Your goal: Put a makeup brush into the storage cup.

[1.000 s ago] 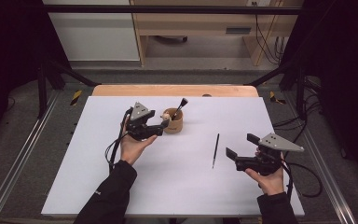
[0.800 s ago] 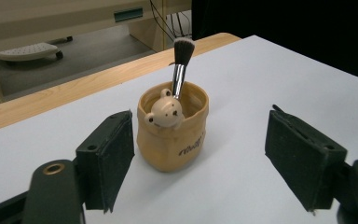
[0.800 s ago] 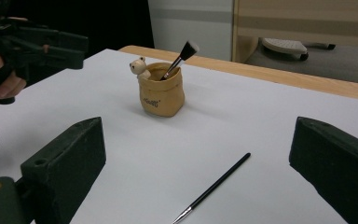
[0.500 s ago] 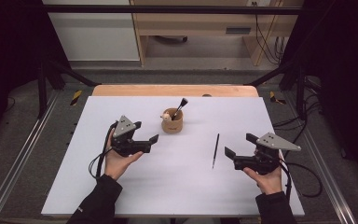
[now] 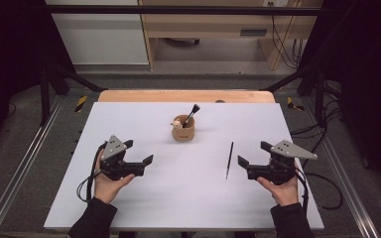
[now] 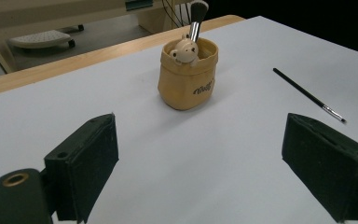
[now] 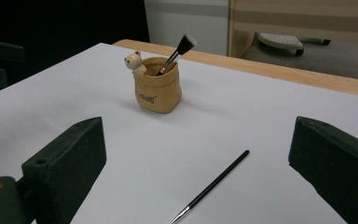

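Currently your table [image 5: 129,208] carries the holder [image 5: 183,131] at frame centre. Your left gripper [image 5: 140,164], lower left, has just been opening its fingers, nothing between them. Your right gripper [image 5: 243,166], lower right, stands open beside the thin brush [image 5: 228,159].

pot [image 5: 183,132] sitting at table [image 5: 129,208] centre | brush [image 5: 192,113] standing in pot | thin brush [image 5: 228,159] lying at pot's 4 o'clock

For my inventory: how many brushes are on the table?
2: one brush standing in the tan pot, one thin brush lying flat beside the right gripper.
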`<action>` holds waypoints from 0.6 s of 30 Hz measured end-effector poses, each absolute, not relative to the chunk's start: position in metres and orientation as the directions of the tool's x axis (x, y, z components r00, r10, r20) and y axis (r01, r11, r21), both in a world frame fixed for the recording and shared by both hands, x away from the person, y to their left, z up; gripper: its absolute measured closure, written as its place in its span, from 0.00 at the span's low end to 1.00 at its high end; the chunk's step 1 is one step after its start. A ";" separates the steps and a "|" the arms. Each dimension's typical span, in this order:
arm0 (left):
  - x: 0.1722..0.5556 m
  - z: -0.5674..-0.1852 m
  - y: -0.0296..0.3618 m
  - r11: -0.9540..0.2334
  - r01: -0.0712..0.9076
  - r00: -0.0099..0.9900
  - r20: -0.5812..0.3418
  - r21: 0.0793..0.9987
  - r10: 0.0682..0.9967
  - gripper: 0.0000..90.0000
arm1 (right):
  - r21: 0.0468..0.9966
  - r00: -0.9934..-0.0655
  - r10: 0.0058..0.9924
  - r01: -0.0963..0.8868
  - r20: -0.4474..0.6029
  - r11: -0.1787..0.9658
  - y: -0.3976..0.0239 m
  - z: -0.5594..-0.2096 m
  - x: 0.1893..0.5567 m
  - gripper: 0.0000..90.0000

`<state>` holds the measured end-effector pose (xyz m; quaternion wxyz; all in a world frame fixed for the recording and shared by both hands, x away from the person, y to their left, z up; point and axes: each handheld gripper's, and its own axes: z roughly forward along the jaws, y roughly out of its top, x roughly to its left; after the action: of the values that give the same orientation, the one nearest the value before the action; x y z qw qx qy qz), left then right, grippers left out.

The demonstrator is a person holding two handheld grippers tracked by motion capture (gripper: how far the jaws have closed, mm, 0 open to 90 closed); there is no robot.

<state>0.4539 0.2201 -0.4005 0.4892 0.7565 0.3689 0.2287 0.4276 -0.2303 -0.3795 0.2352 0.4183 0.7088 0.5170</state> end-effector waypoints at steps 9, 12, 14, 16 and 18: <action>0.443 -0.406 0.239 -0.238 0.343 0.606 -0.021 0.909 0.795 0.11 | 0.920 -0.529 0.843 0.371 0.096 0.128 -0.226 -0.386 0.433 0.06; 0.440 -0.407 0.243 -0.237 0.343 0.598 -0.016 0.909 0.802 0.11 | 0.917 -0.525 0.846 0.378 0.099 0.127 -0.225 -0.387 0.435 0.06; 0.438 -0.406 0.245 -0.232 0.344 0.591 -0.018 0.910 0.806 0.11 | 0.915 -0.519 0.848 0.385 0.105 0.123 -0.224 -0.388 0.436 0.06; 0.438 -0.406 0.247 -0.222 0.341 0.589 -0.024 0.914 0.807 0.11 | 0.914 -0.522 0.847 0.385 0.102 0.127 -0.224 -0.389 0.437 0.06; 0.437 -0.406 0.248 -0.217 0.341 0.588 -0.027 0.915 0.809 0.11 | 0.912 -0.520 0.848 0.390 0.104 0.128 -0.223 -0.391 0.438 0.07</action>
<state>0.4371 0.2484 -0.4059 0.4917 0.7430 0.3870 0.2377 0.4385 -0.2227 -0.3909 0.2293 0.4328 0.7150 0.4988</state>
